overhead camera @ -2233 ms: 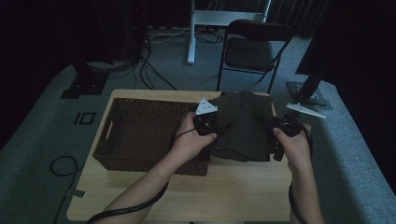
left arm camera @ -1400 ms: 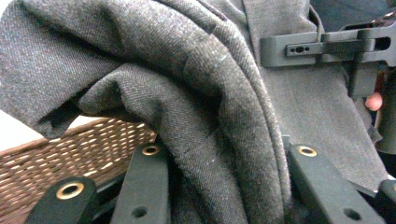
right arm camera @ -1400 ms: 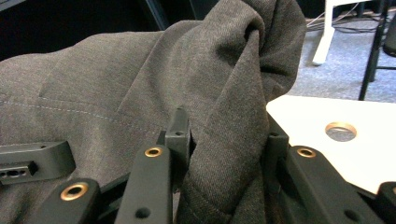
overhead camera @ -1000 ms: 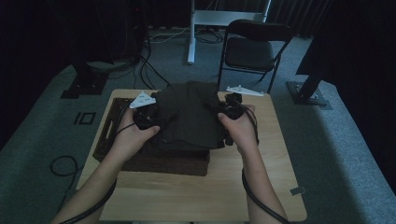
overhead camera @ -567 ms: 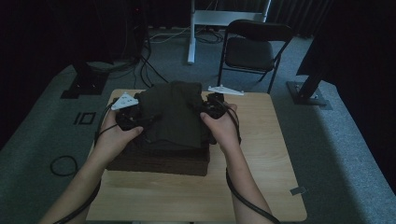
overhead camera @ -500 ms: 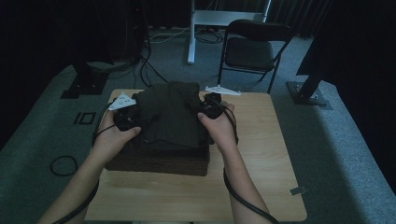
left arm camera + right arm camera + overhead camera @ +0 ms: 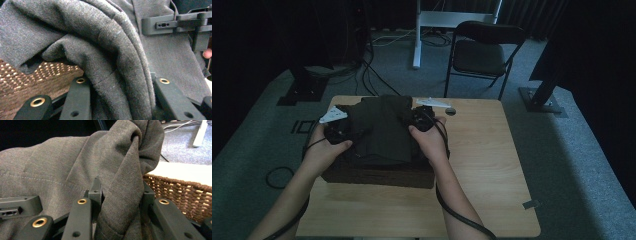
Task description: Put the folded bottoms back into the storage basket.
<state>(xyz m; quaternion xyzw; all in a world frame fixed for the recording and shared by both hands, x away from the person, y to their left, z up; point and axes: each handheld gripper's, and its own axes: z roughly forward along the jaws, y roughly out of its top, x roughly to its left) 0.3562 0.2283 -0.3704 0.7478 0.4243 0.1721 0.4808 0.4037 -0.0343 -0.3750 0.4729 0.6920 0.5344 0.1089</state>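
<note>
A dark grey folded garment (image 7: 379,131) sits over the brown wicker basket (image 7: 377,173) at the left of the wooden tabletop (image 7: 482,165). The left tongs (image 7: 117,87) are clamped on a thick fold at its left edge, and the right tongs (image 7: 120,195) pinch a bunched fold at its right edge, above the basket's rim.

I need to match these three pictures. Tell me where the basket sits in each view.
High view: basket left of table centre, under the cloth.
Left gripper view: basket lower left, below the cloth's fold.
Right gripper view: basket right side, beside the pinched fold.
Shared landmark: the cloth draped over it.
</note>
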